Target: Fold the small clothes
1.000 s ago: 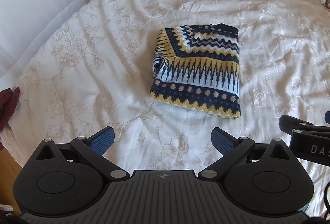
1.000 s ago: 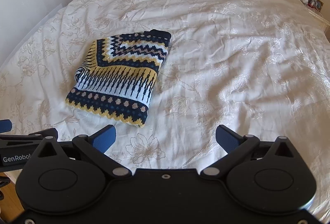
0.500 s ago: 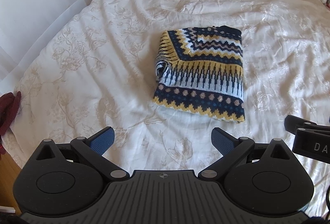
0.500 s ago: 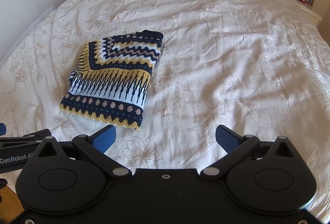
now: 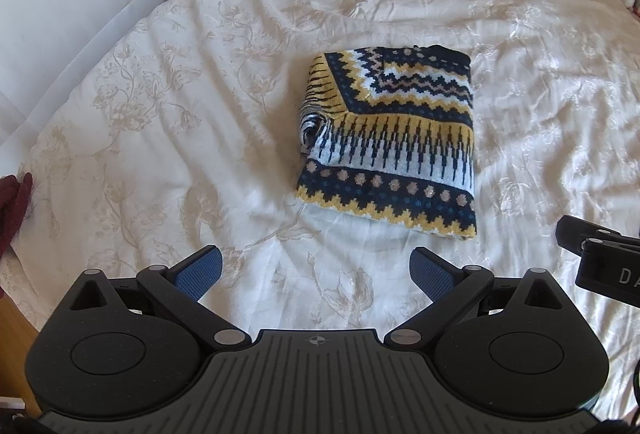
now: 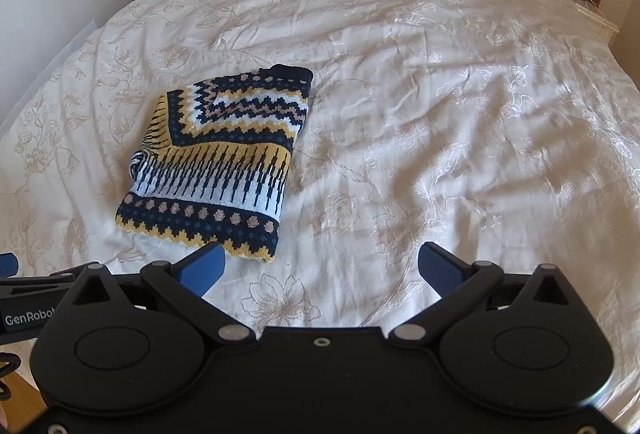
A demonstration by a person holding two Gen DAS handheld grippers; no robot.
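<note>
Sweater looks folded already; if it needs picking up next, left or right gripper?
Probably left. The sweater lies nearly straight ahead of the open left gripper; from the right gripper, also open, it sits off left.

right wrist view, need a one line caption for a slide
Open right claw hovers over a cream floral bedspread, with a folded patterned sweater lying ahead to its left.

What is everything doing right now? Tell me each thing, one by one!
Patterned sweater: folded into a neat rectangle, lying flat on the bed.
Left tongs: open, empty, above the bedspread.
Right tongs: open, empty, near the sweater's corner.
Bedspread: spread out, wrinkled.
</note>
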